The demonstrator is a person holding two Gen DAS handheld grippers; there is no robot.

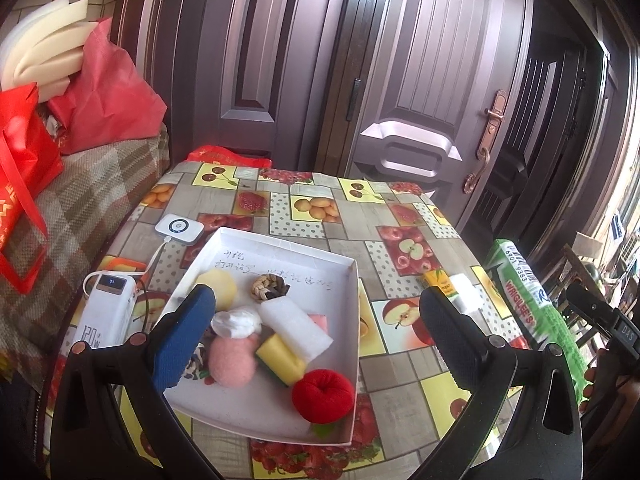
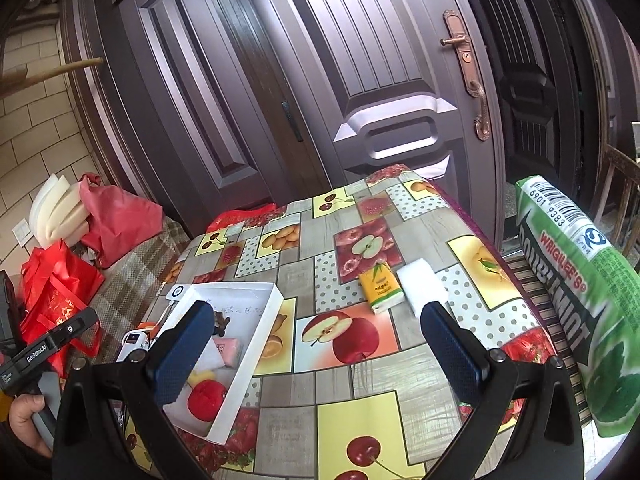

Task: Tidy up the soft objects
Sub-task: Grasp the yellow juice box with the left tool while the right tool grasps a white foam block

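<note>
A white box [image 1: 352, 272] [image 2: 268, 316] sits on the fruit-print table and holds several soft things: a red plush apple [image 1: 323, 396] [image 2: 206, 400], a pink ball [image 1: 234, 362], a white foam block [image 1: 296, 328], a yellow sponge [image 1: 280, 358], a yellow round piece [image 1: 218, 286] and a braided knot [image 1: 269, 286]. A white foam block [image 2: 422, 284] [image 1: 466, 296] and a yellow tissue pack [image 2: 380, 286] [image 1: 438, 280] lie on the table to the box's right. My left gripper [image 1: 316, 340] is open above the box. My right gripper [image 2: 316, 350] is open and empty above the table, before the two loose items.
A white power bank [image 1: 108, 308] and a small white device [image 1: 180, 229] lie left of the box, joined by a cable. A green Wrigley's pillow [image 2: 576, 292] lies off the table's right edge. Red bags [image 1: 100, 92] sit on a plaid seat at left. A brown door stands behind.
</note>
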